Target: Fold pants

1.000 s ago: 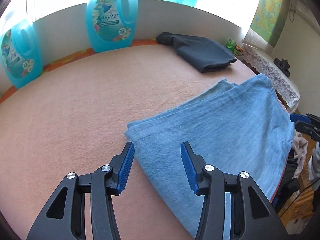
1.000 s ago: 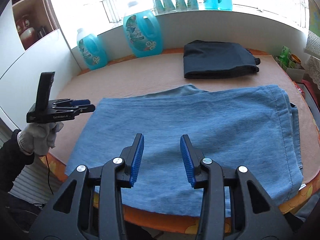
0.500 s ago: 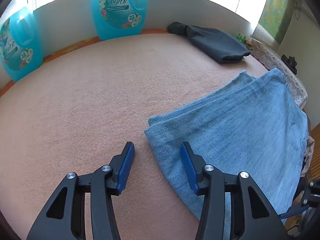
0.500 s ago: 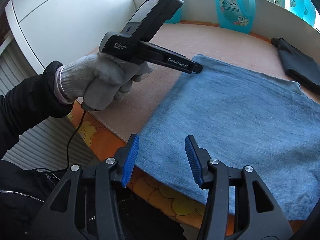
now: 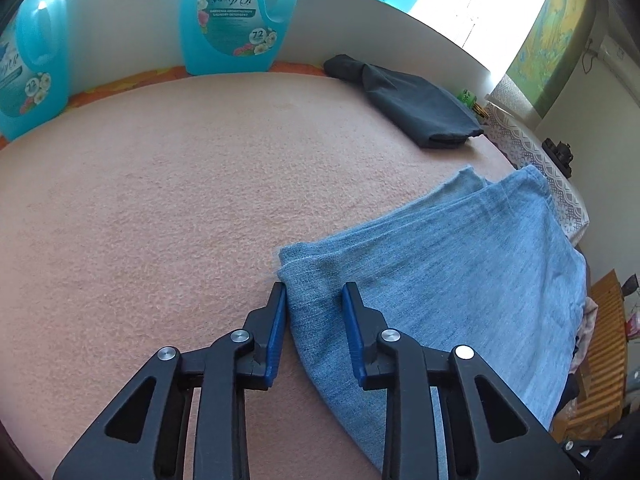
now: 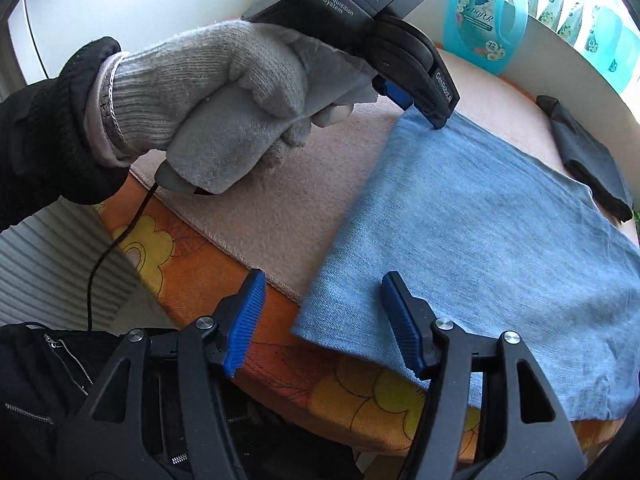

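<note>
Light blue jeans (image 5: 460, 276) lie folded flat on the pink blanket (image 5: 160, 208); they also show in the right wrist view (image 6: 488, 224). My left gripper (image 5: 314, 292) is open, its jaws astride the far left corner of the jeans and low on the cloth. In the right wrist view the left gripper (image 6: 424, 108) touches that corner, held by a gloved hand (image 6: 224, 104). My right gripper (image 6: 322, 280) is open, its jaws astride the near left corner of the jeans at the table's front edge.
Folded dark pants (image 5: 416, 108) lie at the far right of the blanket. Blue detergent bottles (image 5: 236, 12) stand along the white back wall. The flowered orange table edge (image 6: 280, 360) drops off in front. A lace-covered shelf (image 5: 536, 160) stands to the right.
Both grippers moved toward the left end of the jeans. The left one came down onto the far corner; the right one swung to the near corner.
</note>
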